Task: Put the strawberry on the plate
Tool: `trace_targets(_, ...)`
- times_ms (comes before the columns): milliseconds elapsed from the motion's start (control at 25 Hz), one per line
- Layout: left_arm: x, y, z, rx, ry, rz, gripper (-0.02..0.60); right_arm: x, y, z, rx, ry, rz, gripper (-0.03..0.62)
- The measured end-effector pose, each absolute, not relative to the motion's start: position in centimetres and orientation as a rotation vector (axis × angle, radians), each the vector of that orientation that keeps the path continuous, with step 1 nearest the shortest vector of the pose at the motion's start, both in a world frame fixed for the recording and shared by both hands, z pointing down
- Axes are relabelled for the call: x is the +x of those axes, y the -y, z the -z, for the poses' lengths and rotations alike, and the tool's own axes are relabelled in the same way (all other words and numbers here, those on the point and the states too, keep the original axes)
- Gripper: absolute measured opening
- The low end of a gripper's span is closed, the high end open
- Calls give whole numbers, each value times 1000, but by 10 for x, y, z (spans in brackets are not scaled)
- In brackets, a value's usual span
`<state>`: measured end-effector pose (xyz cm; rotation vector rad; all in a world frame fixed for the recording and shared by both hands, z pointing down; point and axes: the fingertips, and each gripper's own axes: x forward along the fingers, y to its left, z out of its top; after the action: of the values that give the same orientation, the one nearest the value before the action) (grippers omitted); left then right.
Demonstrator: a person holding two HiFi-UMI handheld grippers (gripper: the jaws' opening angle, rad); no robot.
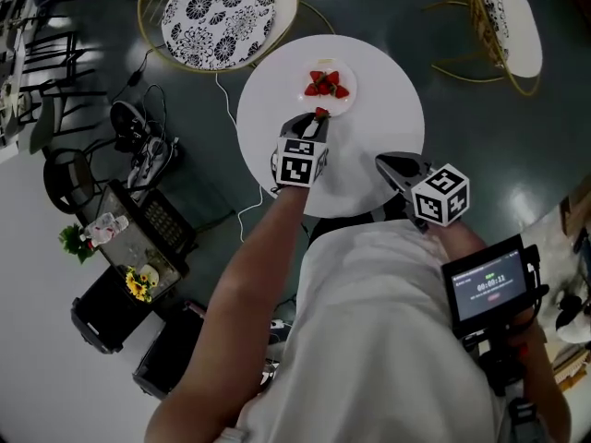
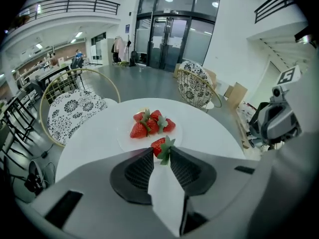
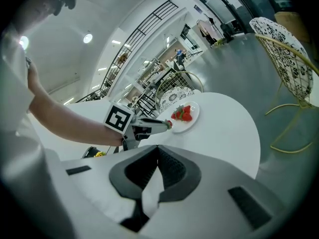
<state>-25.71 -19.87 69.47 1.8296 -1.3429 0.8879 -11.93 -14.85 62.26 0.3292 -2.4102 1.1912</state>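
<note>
A white plate [image 1: 348, 103] [image 2: 125, 138] [image 3: 194, 117] sits at the far side of the round white table [image 1: 388, 90] and carries several strawberries [image 1: 325, 85] [image 2: 149, 123] [image 3: 182, 113]. My left gripper [image 1: 319, 115] [image 2: 162, 156] is shut on one more strawberry [image 1: 320, 113] [image 2: 160, 147] [image 3: 169, 124], held just above the plate's near rim. My right gripper [image 1: 383, 166] [image 3: 157, 169] rests over the table's near right edge, jaws closed together with nothing between them.
Two wire chairs with patterned cushions [image 1: 218, 5] [image 1: 506, 12] stand beyond the table. A white cable [image 1: 242, 212] hangs off the table's left side. Boxes and gear [image 1: 138, 238] clutter the floor at left.
</note>
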Motion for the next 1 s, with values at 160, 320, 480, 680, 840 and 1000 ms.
trace_targets(160,-260,206,-701,1799,1377,-903,110,-114,148,-625,345,2402,-1195,8)
trace_targets(320,-265,213,-704,1759,1435,-911,110,-111,149,-627,355,2396,-1199,8)
trace_targets(480,-264,216,-705,1738,1465,-890,110,-110,148,-627,360,2393,-1206,8)
trace_targets(680,-259,218,-711,1724,1467,-901,110,-108,148,-629,370,2390,-1207,8)
trace_targets(840,-261,217,-717,1695,1483,-918,110,-102,148,-629,385,2382,-1209,8)
trace_targets(1000,-264,217,-720,1699,1467,-938,110,-102,148,-632,391,2381,-1207,8)
